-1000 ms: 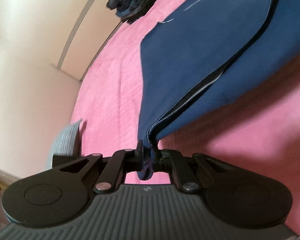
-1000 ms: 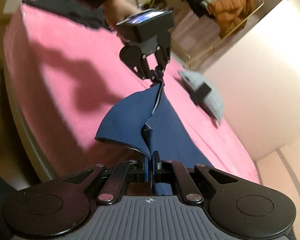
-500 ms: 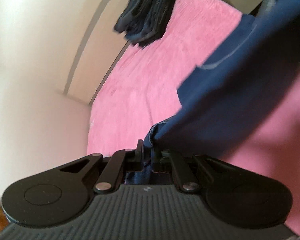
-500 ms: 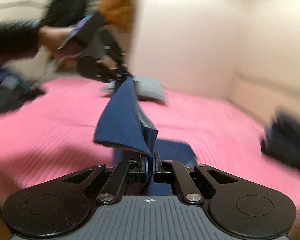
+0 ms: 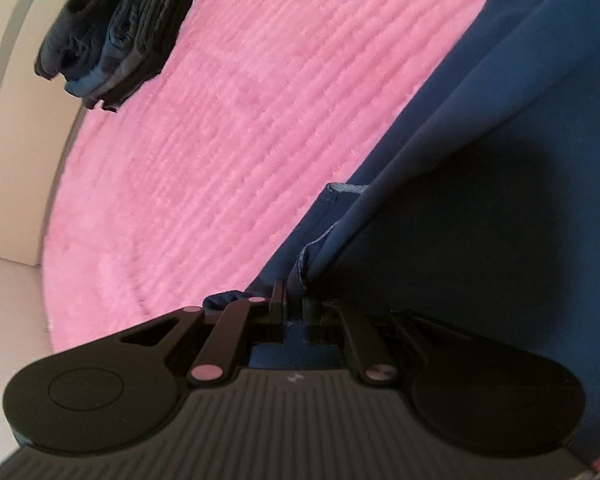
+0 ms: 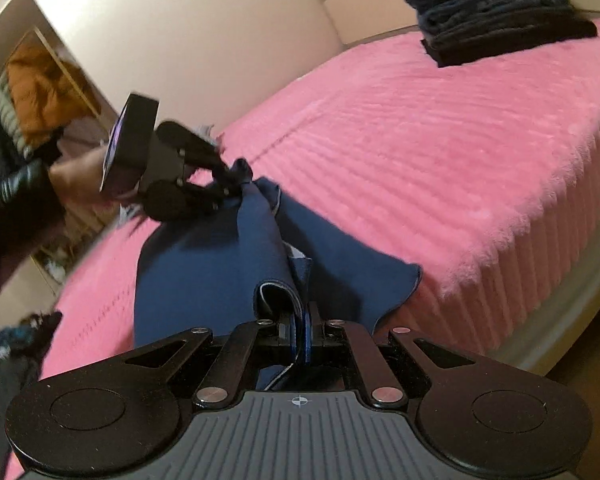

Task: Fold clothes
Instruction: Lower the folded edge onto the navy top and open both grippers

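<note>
Navy blue cloth garment [image 6: 204, 272] lies partly spread on the pink ribbed plush bedspread [image 6: 440, 152], near the bed's near edge, one end lifted off the surface.

Right gripper [image 6: 300, 336]: black jaws pinched tight on a folded hem of the garment, the pale inner edge of the fabric curling up just to the left of the fingers.

Left gripper [image 6: 236, 184], seen far left from the right wrist view: jaws closed on the garment's far corner, holding it raised above the bedspread. A hand [image 6: 80, 176] in a dark sleeve grips its handle. From its own camera the left gripper [image 5: 296, 308] shows navy fabric bunched between nearly closed fingers.

Stack of folded dark clothes [image 6: 496, 12] sits at the far right of the bed, well apart from the garment. Orange and grey clothes [image 6: 36, 92] hang far left.
</note>
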`<state>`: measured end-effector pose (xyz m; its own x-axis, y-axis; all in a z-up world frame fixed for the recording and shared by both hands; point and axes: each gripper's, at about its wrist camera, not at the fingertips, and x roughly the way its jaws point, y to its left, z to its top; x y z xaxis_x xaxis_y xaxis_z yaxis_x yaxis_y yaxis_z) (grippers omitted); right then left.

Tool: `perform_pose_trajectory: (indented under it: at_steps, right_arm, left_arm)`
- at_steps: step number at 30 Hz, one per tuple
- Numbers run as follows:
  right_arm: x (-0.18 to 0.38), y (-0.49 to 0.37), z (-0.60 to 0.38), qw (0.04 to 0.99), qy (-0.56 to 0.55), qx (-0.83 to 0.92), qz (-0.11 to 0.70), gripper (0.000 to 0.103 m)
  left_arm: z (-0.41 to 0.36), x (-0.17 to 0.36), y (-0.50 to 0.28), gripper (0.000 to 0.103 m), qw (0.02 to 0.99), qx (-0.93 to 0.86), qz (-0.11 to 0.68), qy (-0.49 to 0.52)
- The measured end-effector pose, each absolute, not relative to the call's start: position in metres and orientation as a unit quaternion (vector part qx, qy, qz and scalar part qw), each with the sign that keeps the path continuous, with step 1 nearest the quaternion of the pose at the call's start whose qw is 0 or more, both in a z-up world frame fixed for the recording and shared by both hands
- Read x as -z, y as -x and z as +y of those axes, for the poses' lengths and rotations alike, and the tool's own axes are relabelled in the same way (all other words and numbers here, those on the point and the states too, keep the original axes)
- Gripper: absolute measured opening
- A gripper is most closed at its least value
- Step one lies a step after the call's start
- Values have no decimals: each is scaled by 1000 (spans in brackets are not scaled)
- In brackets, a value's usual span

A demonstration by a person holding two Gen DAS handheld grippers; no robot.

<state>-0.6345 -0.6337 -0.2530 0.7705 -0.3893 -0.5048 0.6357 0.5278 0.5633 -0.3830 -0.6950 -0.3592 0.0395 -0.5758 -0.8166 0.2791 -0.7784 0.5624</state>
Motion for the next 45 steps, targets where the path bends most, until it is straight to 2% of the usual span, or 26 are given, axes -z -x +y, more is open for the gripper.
perform_pose_trajectory:
  at_steps: [9, 10, 11, 12, 13, 21, 22, 24, 26, 28, 34, 40, 42, 44, 45]
  right_arm:
    - [266, 650, -635, 819, -457, 316, 146, 2]
    - [265, 651, -635, 816, -458, 320, 147, 2]
    - [264, 652, -634, 816, -455, 325, 149, 2]
    - [263, 653, -633, 816, -451, 329, 152, 2]
    - [262, 654, -632, 816, -446, 334, 154, 2]
    - [239, 662, -616, 826, -402, 363, 156, 2]
    - [236, 661, -614, 830, -395, 362, 155, 2]
    - [231, 656, -611, 839, -380, 356, 157, 2]
    - [229, 647, -613, 846, -371, 348, 160, 2]
    - [229, 635, -618, 852, -366, 338, 163, 3]
    - [246, 598, -645, 852, -363, 327, 188, 3]
    - [265, 604, -666, 826, -378, 365, 203, 3]
    - [264, 609, -667, 820, -377, 380, 205, 3]
    - [259, 615, -663, 815, -365, 400, 209, 3]
    - [257, 618, -661, 810, -359, 413, 211, 3]
  left_arm:
    - [-705, 322, 360, 17, 370, 733, -16, -571]
    - [-702, 315, 358, 28, 379, 736, -13, -560]
    - [-698, 307, 355, 55, 391, 740, -15, -547]
    - [-693, 300, 353, 67, 403, 745, -20, -531]
    - [-688, 293, 352, 75, 412, 748, -25, -520]
    - [-659, 276, 340, 74, 457, 712, -27, -532]
    - [-656, 278, 338, 70, 463, 706, -22, -535]
    - [-652, 282, 331, 58, 477, 696, -4, -537]
    - [-651, 286, 321, 34, 490, 692, 20, -530]
    - [-652, 291, 315, 19, 493, 698, 46, -518]
    - [-685, 324, 308, 17, 473, 709, 85, -516]
    - [-708, 347, 311, 4, 470, 714, 83, -512]
    - [-706, 344, 311, 5, 471, 714, 75, -513]
    - [-697, 332, 304, 12, 486, 713, 72, -500]
    - [-692, 325, 299, 12, 496, 713, 72, -490]
